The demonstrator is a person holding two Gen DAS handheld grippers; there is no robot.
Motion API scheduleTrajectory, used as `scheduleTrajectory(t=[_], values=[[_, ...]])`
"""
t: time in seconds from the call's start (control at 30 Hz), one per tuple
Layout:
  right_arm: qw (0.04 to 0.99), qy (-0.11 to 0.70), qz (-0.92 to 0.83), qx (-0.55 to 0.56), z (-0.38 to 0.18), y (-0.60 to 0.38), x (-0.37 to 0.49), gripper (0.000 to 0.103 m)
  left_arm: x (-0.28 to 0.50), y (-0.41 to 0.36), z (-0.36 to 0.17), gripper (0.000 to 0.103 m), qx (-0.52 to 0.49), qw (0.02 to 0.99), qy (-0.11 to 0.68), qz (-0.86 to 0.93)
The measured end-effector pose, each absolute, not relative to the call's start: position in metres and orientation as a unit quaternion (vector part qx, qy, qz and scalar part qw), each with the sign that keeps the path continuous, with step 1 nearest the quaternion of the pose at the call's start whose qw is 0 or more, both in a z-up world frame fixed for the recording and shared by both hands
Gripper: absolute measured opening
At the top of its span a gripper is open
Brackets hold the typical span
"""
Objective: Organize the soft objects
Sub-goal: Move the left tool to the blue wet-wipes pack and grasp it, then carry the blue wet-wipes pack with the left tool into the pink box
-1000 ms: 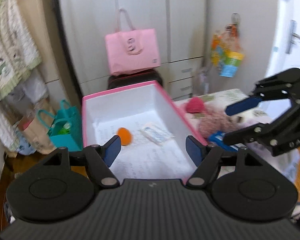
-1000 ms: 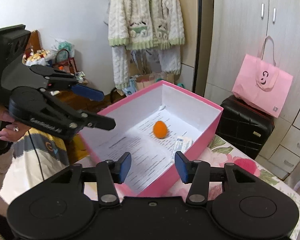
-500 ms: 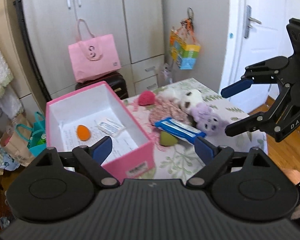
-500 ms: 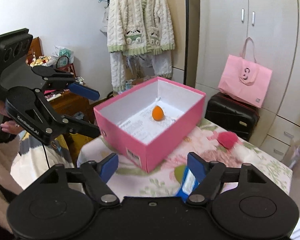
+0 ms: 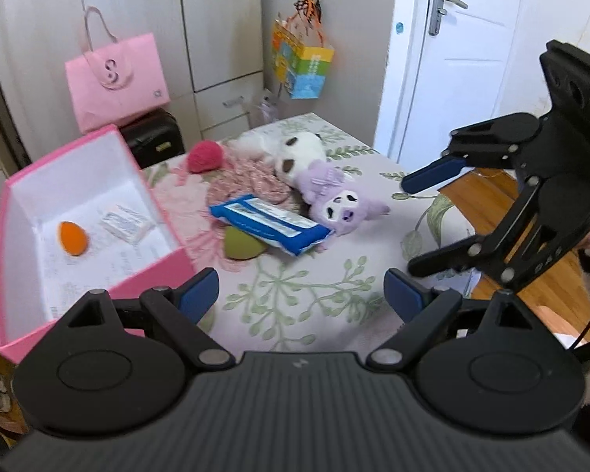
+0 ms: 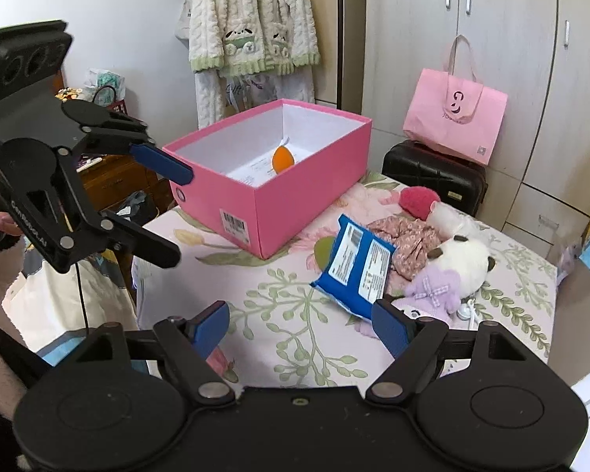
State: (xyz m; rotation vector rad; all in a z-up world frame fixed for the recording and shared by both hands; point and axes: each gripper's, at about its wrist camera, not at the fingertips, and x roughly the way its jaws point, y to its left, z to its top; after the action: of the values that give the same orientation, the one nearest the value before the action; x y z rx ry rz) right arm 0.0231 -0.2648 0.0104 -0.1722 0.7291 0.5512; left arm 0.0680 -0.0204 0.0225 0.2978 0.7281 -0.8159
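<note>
Left tool [image 5: 301,295] and right tool [image 6: 301,328] hover side by side, fingers spread wide, gripping nothing.

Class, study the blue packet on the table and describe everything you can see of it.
The blue packet is a soft, glossy pouch with a white printed label panel. It lies tilted, propped on an olive-green soft object, beside the pink box, its far end touching the purple plush. Neither gripper touches it.

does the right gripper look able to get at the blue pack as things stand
Probably yes. The right gripper is open and empty, and the blue pack lies just ahead on top of the pile, its near edge uncovered. Only the purple plush crowds one side.
</note>
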Motion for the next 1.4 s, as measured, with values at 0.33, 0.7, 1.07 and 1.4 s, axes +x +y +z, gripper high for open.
scheduleTrajectory(t=[0.33, 0.7, 1.07, 1.4], values=[[0.892, 0.324, 0.289, -0.129, -0.034, -0.261, 0.054, 0.083, 0.089, -0.059, -0.012, 0.088, 0.157, 0.870, 0.313, -0.348], [0.900, 0.284, 0.288, -0.160, -0.065, -0.259, 0.091, 0.083, 0.120, -0.082, -0.032, 0.063, 0.076, 0.870, 0.344, -0.346], [0.879, 0.330, 0.322, -0.123, -0.085, -0.260, 0.135, 0.083, 0.143, -0.098, -0.065, 0.042, 0.084, 0.901, 0.329, -0.271], [0.877, 0.348, 0.308, -0.124, -0.096, -0.255, 0.140, 0.090, 0.143, -0.086, -0.080, 0.031, 0.017, 0.901, 0.347, -0.261]])
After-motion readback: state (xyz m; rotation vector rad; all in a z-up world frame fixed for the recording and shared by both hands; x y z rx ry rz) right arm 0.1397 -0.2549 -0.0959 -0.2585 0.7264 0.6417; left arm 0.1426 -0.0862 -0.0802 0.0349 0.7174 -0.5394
